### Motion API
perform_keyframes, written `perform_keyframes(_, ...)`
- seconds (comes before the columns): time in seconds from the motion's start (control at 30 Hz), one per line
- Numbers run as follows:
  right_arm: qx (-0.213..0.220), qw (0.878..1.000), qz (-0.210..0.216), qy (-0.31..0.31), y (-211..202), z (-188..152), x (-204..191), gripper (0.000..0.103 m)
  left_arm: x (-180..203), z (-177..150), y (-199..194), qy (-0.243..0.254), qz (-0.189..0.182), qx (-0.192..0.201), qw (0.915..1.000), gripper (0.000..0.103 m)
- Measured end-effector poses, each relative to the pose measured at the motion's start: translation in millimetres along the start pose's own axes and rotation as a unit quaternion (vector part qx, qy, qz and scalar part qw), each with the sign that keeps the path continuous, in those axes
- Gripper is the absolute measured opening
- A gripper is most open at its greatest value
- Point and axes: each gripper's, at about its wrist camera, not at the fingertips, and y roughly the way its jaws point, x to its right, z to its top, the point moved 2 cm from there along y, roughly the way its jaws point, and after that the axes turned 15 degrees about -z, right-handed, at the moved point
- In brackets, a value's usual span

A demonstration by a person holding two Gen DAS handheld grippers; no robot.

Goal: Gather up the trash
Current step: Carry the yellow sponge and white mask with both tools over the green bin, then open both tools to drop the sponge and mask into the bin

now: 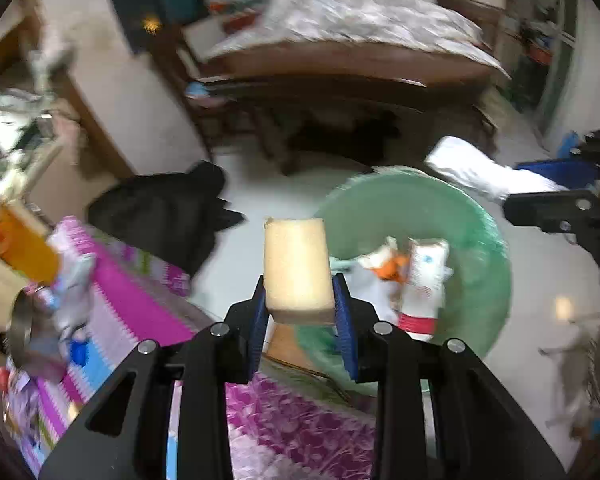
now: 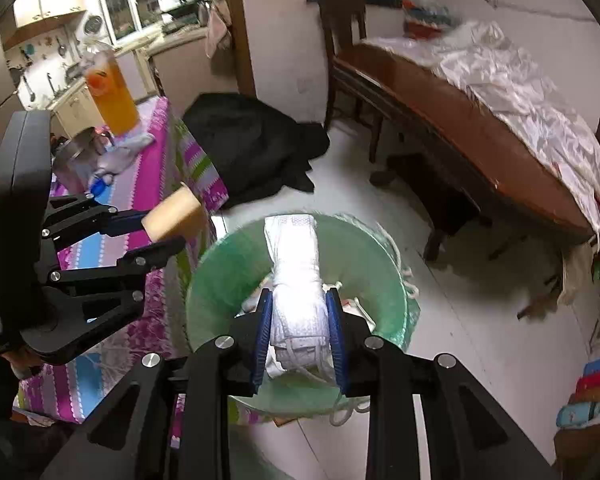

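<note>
My left gripper (image 1: 300, 300) is shut on a tan sponge block (image 1: 296, 268) and holds it in the air beside the table edge, near the rim of a green trash bag (image 1: 480, 292). The bag holds a white and red carton (image 1: 424, 284) and scraps. My right gripper (image 2: 300, 316) is shut on a white rolled cloth-like bundle (image 2: 296, 280) above the green bag (image 2: 228, 272). The left gripper (image 2: 156, 232) with the sponge (image 2: 176, 214) shows at the left of the right wrist view. The right gripper (image 1: 532, 196) with the bundle (image 1: 472, 168) shows at the right of the left wrist view.
A table with a pink flowered cloth (image 2: 156, 152) carries an orange drink bottle (image 2: 112, 96), a metal pot (image 2: 76, 152) and wrappers. A black bag (image 2: 252, 140) lies on the floor. A long wooden table (image 2: 460, 132) with white cloth stands at the right.
</note>
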Motion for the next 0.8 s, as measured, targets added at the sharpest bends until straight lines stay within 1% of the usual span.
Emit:
perform_keyframes(0.17,-0.04,0.999,-0.002,0.001,21,0,6,0.028,1,4,21,-0.001,-0.063,-0.042,0.9971,0.029)
perform_keyframes(0.2,-0.048,0.999,-0.001,0.002,26,-1,7,0.028,2,4,25,-0.002,-0.076,-0.05,0.9958,0.029)
perform_keyframes(0.23,-0.053,0.999,-0.001,0.002,30,-2,7,0.028,3,3,31,-0.002,-0.099,-0.063,0.9931,0.029)
perform_keyframes(0.27,-0.06,0.998,-0.002,0.001,34,-3,8,0.028,5,2,34,0.001,-0.107,-0.068,0.992,0.029)
perform_keyframes(0.33,-0.071,0.997,-0.005,-0.001,40,-6,6,0.028,7,-2,43,0.01,-0.1,-0.079,0.9918,0.029)
perform_keyframes(0.43,-0.086,0.996,-0.001,0.0,52,-12,5,0.028,8,-8,54,0.009,-0.093,-0.092,0.9914,0.029)
perform_keyframes(0.8,-0.102,0.995,0.0,0.003,66,-16,1,0.028,7,-4,63,0.006,-0.085,-0.099,0.9914,0.03)
